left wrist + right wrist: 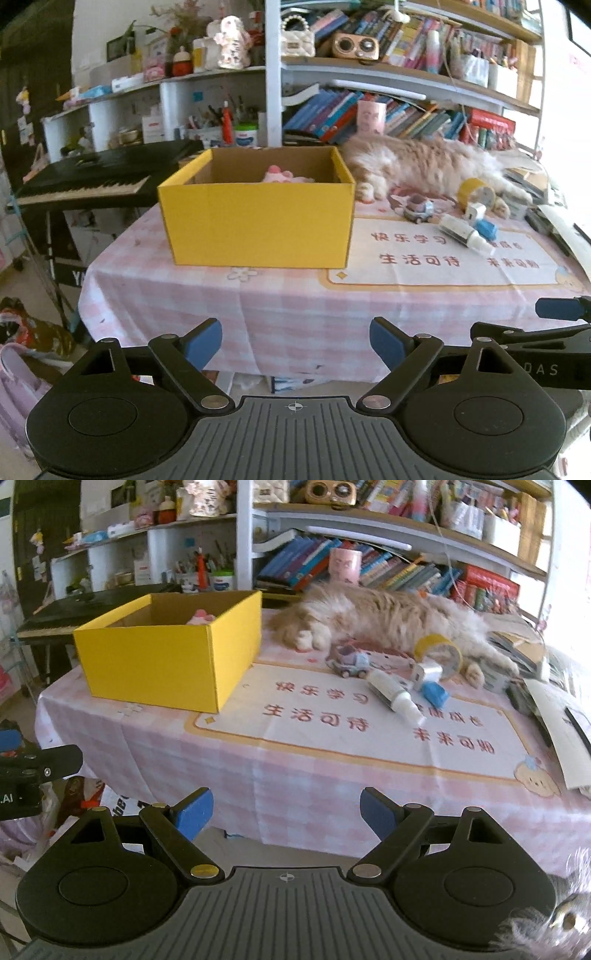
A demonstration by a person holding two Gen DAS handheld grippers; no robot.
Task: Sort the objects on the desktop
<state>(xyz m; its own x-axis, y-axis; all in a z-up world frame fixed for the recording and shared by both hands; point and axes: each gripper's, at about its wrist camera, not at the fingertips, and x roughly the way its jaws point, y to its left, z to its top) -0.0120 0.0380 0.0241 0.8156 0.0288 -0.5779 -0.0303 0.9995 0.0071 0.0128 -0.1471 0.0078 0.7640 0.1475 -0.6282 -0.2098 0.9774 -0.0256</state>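
Pink checked cloth covers the table (295,775), with crowded bookshelves (388,568) behind and a fluffy cat (388,616) stretched along the back edge. On the left stands an open yellow cardboard box (166,657) with something pink (201,616) inside. Near the cat's paws lie a toy car (351,662), a white tube (395,698), a blue eraser-like block (435,694) and a yellow tape roll (439,651) — all outside the box. Both the left gripper (295,343) and the right gripper (286,814) hover before the table edge, jaws wide and empty.
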